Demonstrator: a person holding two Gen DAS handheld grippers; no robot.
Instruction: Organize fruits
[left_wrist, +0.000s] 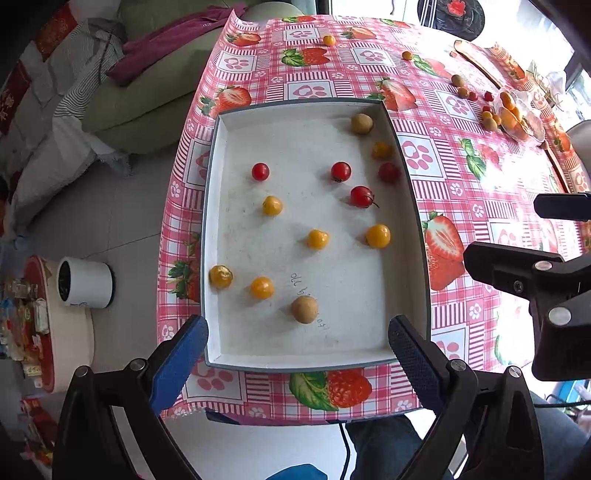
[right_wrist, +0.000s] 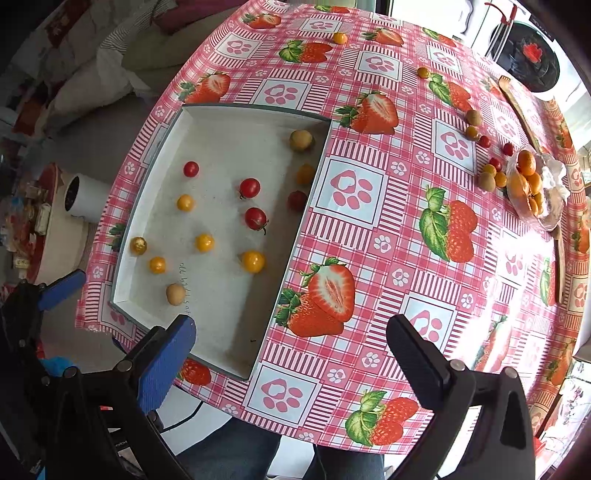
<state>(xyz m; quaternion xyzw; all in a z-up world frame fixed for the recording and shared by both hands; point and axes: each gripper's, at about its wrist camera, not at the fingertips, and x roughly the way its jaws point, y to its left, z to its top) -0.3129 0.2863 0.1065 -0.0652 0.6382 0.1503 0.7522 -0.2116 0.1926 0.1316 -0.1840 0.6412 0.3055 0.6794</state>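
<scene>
A shallow white tray (left_wrist: 218, 229) (right_wrist: 218, 347) lies on the strawberry-print tablecloth and holds several small fruits: red cherry tomatoes (left_wrist: 341, 171) (right_wrist: 249, 187), yellow-orange berries (left_wrist: 378, 235) (right_wrist: 253, 261) and tan round fruits (left_wrist: 304, 309) (right_wrist: 175, 294). More loose fruits (left_wrist: 458, 79) (right_wrist: 473, 117) lie on the cloth at the far right. My left gripper (left_wrist: 297, 349) is open and empty, hovering over the tray's near edge. My right gripper (right_wrist: 291, 349) is open and empty above the cloth just right of the tray; it also shows in the left wrist view (left_wrist: 517, 273).
A clear plastic bag of orange fruits (right_wrist: 532, 184) (left_wrist: 517, 114) and a wooden utensil (right_wrist: 521, 110) lie at the table's far right. A white cylinder (left_wrist: 85, 282) stands on a low stand left of the table. A sofa with cloths (left_wrist: 147, 74) is behind.
</scene>
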